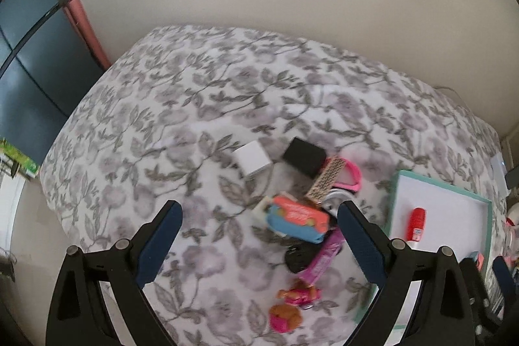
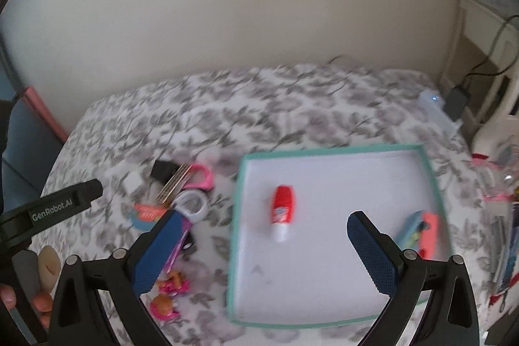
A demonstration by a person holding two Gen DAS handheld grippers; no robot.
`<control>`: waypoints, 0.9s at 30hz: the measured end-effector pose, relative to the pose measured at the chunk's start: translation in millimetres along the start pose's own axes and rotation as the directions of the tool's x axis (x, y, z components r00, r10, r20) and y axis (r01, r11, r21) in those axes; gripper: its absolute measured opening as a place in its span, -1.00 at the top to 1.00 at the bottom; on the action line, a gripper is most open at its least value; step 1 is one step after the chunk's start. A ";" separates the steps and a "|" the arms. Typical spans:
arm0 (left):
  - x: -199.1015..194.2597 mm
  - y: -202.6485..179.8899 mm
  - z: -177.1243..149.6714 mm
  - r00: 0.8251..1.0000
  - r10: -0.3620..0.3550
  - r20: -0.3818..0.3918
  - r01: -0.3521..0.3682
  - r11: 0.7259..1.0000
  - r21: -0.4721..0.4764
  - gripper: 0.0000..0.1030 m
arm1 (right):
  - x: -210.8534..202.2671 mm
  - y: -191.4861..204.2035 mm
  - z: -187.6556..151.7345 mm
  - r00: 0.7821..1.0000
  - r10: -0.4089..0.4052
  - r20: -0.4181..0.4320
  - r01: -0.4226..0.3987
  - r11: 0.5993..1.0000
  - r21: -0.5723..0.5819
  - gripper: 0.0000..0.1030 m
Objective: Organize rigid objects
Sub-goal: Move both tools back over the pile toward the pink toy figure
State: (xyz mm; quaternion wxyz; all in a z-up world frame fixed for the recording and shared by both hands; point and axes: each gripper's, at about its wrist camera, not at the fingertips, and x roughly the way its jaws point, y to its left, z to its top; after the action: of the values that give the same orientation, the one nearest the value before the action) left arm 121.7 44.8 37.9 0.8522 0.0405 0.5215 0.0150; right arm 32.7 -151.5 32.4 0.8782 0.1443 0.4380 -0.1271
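Your left gripper (image 1: 259, 216) hangs over the floral bed (image 1: 194, 93), jaws spread and holding nothing. Left of the teal tray (image 2: 241, 184) lies a pile of small things: a white cube (image 1: 252, 160), a black box (image 1: 304, 156), a pink bracelet (image 1: 352, 175) and an orange-and-blue packet (image 1: 296, 218). A red bottle (image 2: 283, 209) lies inside the tray, left of centre. Your right gripper (image 2: 264, 232) hovers over the tray, jaws wide apart and empty.

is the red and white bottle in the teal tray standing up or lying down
Lying down. The red and white bottle rests on its side on the white floor of the teal-rimmed tray, red end pointing away from the camera, white end nearer.
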 end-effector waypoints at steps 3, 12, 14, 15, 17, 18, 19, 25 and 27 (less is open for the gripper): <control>9.3 10.5 -5.1 1.000 0.012 -0.027 -0.012 1.000 -0.019 -0.87 | 15.9 16.0 -9.0 0.997 0.038 -0.061 -0.039 0.999 -0.026 -1.00; 46.7 32.6 -33.4 0.990 0.007 -0.142 -0.013 0.999 -0.039 -0.87 | 55.4 54.7 -42.1 0.972 0.077 -0.221 -0.104 0.988 -0.111 -1.00; 58.1 36.0 -42.4 0.984 0.005 -0.179 -0.012 0.999 -0.038 -0.87 | 59.2 60.0 -46.9 0.967 0.083 -0.239 -0.114 0.986 -0.120 -1.00; 61.9 37.1 -46.1 0.981 0.006 -0.192 -0.013 0.999 -0.037 -0.87 | 60.8 62.2 -49.1 0.965 0.083 -0.248 -0.118 0.985 -0.126 -1.00; 71.0 41.5 -54.6 0.975 0.011 -0.220 -0.020 0.999 -0.038 -0.87 | 65.2 66.1 -53.9 0.960 0.085 -0.267 -0.124 0.983 -0.133 -1.00; 73.5 43.4 -57.2 0.973 0.015 -0.229 -0.025 0.999 -0.039 -0.87 | 66.5 67.7 -56.1 0.958 0.086 -0.275 -0.127 0.983 -0.136 -1.00; 75.9 45.4 -59.8 0.971 0.019 -0.236 -0.030 0.999 -0.042 -0.87 | 68.5 70.5 -59.0 0.955 0.086 -0.285 -0.130 0.981 -0.140 -1.00; 85.7 61.4 -71.2 0.961 0.044 -0.272 -0.072 0.993 -0.092 -0.87 | 77.2 86.2 -70.4 0.940 0.105 -0.324 -0.167 0.972 -0.168 -0.99; 86.7 66.4 -72.4 0.960 0.053 -0.275 -0.087 0.990 -0.112 -0.87 | 79.8 91.0 -73.1 0.938 0.106 -0.330 -0.172 0.969 -0.177 -0.94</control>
State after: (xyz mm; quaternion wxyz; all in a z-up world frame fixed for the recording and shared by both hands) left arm 97.8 120.7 -66.2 0.7726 0.0038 0.6295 0.0827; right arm 57.6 -48.3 -61.1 0.8129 0.1033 0.5732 0.0059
